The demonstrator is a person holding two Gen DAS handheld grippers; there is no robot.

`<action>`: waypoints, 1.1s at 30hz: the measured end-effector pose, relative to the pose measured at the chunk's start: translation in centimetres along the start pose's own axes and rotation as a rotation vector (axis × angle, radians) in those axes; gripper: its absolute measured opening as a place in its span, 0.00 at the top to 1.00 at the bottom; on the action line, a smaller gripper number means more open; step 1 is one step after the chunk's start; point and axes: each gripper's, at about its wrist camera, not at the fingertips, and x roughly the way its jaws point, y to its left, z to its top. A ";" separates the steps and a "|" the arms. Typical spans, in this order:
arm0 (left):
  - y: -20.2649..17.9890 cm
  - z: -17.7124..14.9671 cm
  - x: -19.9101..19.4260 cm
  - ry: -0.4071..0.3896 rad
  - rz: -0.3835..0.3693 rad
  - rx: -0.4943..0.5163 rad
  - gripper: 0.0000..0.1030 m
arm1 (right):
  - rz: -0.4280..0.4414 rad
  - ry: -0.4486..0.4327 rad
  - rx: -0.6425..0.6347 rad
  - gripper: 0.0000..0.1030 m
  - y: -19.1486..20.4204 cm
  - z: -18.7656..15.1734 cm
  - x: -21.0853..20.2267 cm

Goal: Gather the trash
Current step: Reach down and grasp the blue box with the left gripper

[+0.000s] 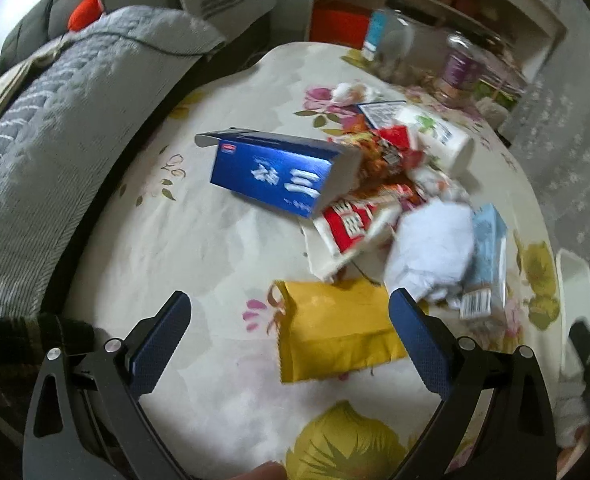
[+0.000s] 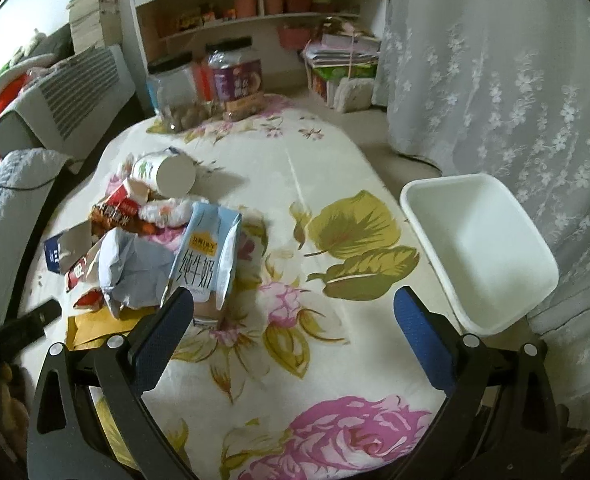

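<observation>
Both grippers empty, jaws wide.
Left gripper [image 1: 290,309] over yellow packet [image 1: 335,332]; right gripper [image 2: 294,305] beside milk carton [image 2: 205,256], white bin [image 2: 479,248] alongside.

Glossy cardboard box [image 1: 273,174], crumpled paper [image 1: 431,252]

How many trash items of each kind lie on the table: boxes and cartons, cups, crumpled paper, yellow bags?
Boxes and cartons: 2, the blue box and the milk carton
Cups: 1, the white cup
Crumpled paper: 1, the paper ball
Yellow bags: 1, the yellow bag
Total: 5; the red wrappers are too tangled to count.
</observation>
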 end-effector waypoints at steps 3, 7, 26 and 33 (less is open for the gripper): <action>0.4 1.6 -0.2 0.024 -0.035 -0.029 0.07 | 0.012 0.018 -0.021 0.07 0.3 0.5 0.2; 1.0 4.4 0.5 0.086 -0.102 -0.100 0.07 | 0.015 0.047 -0.035 0.07 0.2 1.1 0.7; 4.2 9.6 8.4 0.190 -0.238 -0.363 0.40 | 0.059 0.155 0.057 0.07 0.0 1.7 4.6; 3.4 8.9 4.8 0.156 -0.295 -0.193 0.65 | 0.141 0.227 0.105 0.07 1.2 4.0 5.7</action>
